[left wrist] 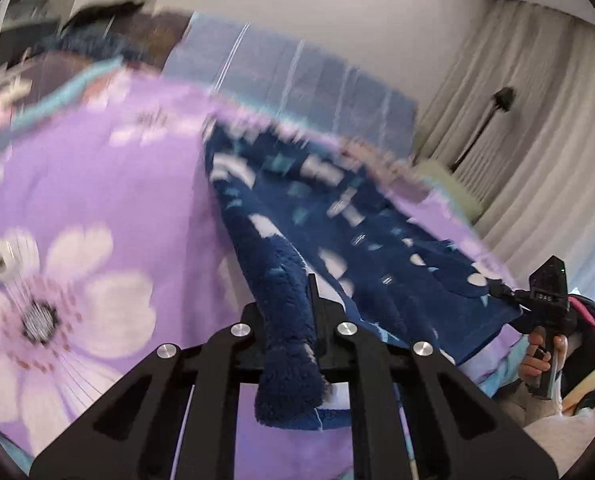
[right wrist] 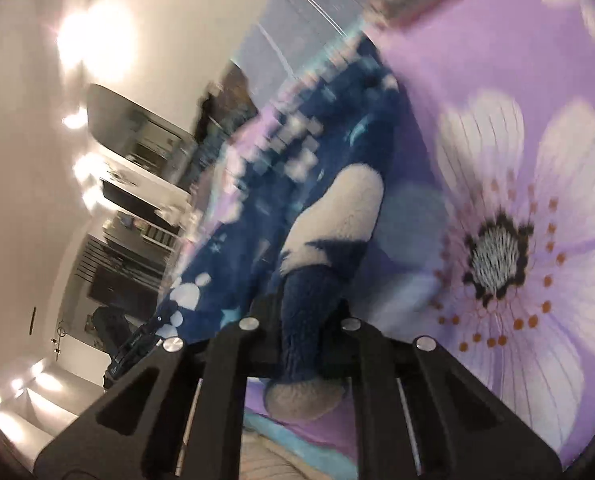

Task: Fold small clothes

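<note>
Left gripper (left wrist: 293, 320): black two-finger tool, clamped on a bunched corner of the dark blue fleece garment with white and pale blue print (left wrist: 337, 216); fleece tail hangs out behind the fingers.
Right gripper (right wrist: 297, 320): same black tool, closed on another corner of that garment, at a white patch; also seen from the left wrist view at far right, gripping the garment edge, with the bare hand (left wrist: 537, 360) on its handle.
Garment position: partly lifted off the purple bedsheet with large white flower print (left wrist: 77, 184), stretched between both grippers; far part blurred, contact with the sheet there unclear.
Why held so: two-corner grip likely keeps one edge taut, so the cloth can be carried over as one flat fold rather than bunching.
Edges: held edge runs gripper to gripper; far edge lies toward the blue striped headboard panel (left wrist: 297, 76).
Open room: broad bare sheet beside the garment on the flower side; enough to lay it flat.
Limits: beige pleated curtain (left wrist: 517, 120) and bed edge near the right gripper side.
Risk: thick fleece may slip from a shallow pinch.
</note>
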`<action>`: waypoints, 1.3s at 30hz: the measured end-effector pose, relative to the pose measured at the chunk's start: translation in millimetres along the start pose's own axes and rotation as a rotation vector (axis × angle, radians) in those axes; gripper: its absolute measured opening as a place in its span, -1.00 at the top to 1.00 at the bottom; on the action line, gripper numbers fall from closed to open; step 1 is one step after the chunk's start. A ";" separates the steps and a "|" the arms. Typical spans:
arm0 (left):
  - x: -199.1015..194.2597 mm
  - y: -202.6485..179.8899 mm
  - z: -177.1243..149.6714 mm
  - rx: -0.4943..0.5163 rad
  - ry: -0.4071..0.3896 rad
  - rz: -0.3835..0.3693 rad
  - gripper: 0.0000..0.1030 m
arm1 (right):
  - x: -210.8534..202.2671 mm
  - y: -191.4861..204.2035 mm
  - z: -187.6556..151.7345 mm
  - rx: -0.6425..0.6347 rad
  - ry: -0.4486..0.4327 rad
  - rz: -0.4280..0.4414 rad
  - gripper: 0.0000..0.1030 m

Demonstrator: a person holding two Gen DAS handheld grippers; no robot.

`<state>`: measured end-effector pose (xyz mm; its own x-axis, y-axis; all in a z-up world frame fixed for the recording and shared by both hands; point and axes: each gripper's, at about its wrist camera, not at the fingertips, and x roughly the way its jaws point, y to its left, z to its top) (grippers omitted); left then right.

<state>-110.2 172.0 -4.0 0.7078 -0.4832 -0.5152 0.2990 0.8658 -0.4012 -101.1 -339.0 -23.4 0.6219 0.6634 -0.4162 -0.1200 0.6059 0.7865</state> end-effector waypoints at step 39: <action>131.4 21.4 158.7 -0.015 -0.077 0.079 0.68 | 117.4 -10.6 202.5 -0.104 -0.120 -0.176 0.78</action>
<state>90.8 147.6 39.9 0.7761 -0.4014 -0.4864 0.2312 0.8987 -0.3728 129.9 -356.5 11.8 0.7271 0.4905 -0.4803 -0.0769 0.7534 0.6530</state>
